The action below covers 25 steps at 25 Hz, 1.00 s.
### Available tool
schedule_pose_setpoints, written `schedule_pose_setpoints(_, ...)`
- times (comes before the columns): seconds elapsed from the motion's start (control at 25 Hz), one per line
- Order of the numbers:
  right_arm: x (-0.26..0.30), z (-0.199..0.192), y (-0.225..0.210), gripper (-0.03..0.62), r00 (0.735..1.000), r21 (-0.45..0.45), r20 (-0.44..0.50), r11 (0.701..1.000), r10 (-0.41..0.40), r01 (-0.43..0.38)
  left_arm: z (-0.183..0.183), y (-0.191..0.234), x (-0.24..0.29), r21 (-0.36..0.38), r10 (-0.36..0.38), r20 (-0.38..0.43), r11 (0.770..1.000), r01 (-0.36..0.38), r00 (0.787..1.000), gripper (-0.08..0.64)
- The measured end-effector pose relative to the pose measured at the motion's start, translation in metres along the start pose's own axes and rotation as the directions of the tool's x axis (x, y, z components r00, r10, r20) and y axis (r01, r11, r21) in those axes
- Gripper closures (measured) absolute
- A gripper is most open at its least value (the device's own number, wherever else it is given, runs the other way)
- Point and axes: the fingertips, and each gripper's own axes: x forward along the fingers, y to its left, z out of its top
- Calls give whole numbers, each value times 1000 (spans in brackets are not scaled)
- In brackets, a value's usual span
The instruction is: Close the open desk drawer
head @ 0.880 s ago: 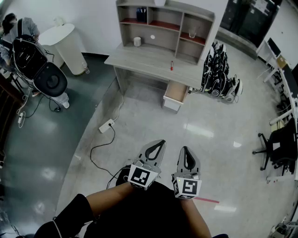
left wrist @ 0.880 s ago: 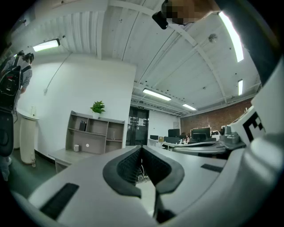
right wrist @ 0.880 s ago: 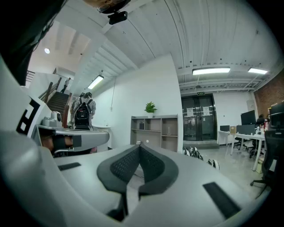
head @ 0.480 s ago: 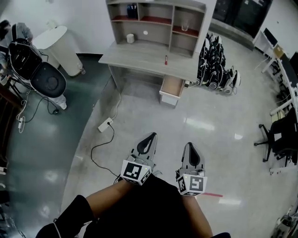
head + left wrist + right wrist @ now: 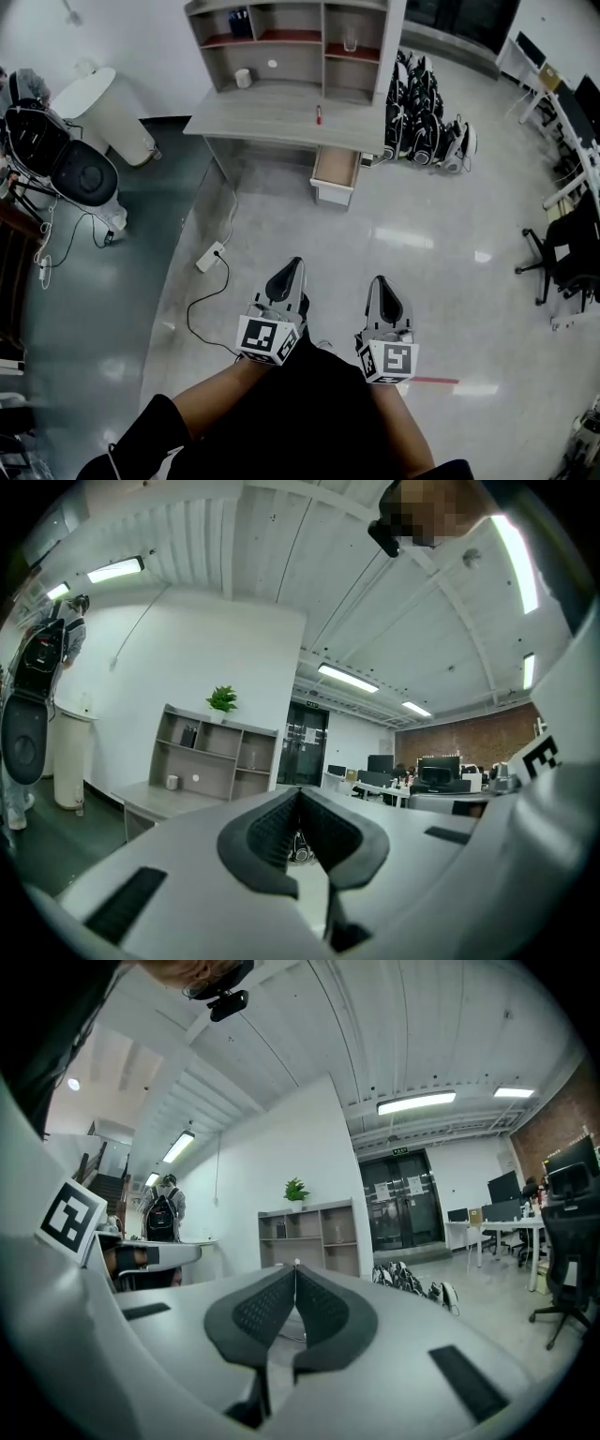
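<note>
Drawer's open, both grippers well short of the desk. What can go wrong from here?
The cable and power strip lie on the floor toward the desk: trip risk on approach.
The drawer hangs out near a pile of black gear; the right gripper may snag it.
It and the left gripper are shut, so an off-centre push may skew the drawer.

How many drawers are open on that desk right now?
1: the drawer pulled out under the desk's right end, below the red pen. Shut ones under the desktop may be hidden.
</note>
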Motion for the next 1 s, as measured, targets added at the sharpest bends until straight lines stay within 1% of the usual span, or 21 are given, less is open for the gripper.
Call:
schedule_pose_setpoints(0.16,15,-5,-12,574,1000,-2,-15,1000,-21,21,-1,4,20,-19,-31,18,999,31,999,546)
schedule_pose_setpoints(0.28,33,-12,-22,574,999,7,-36,1000,-28,29,-9,12,42,-30,-38,2,999,38,999,546)
schedule_pose_setpoints(0.44,62,-9,-41,574,995,-46,-29,995,-94,93,-21,32,78,-54,-31,-32,998,29,999,546)
schedule_pose_setpoints(0.6,103,-8,-62,574,990,-49,-42,990,-138,136,-18,53,121,-75,-56,-34,996,53,998,546)
schedule_pose_setpoints(0.76,158,-9,-70,574,990,-66,-64,990,-126,122,-18,86,165,-73,-28,-38,997,25,999,546)
schedule_pose_setpoints(0.88,202,-7,-69,574,992,-86,-77,992,-98,91,-17,108,196,-56,-39,-43,998,36,998,546)
schedule_pose_setpoints(1.0,243,-2,-65,574,993,-105,-92,992,-73,64,-8,133,225,-66,-43,-47,997,40,998,546)
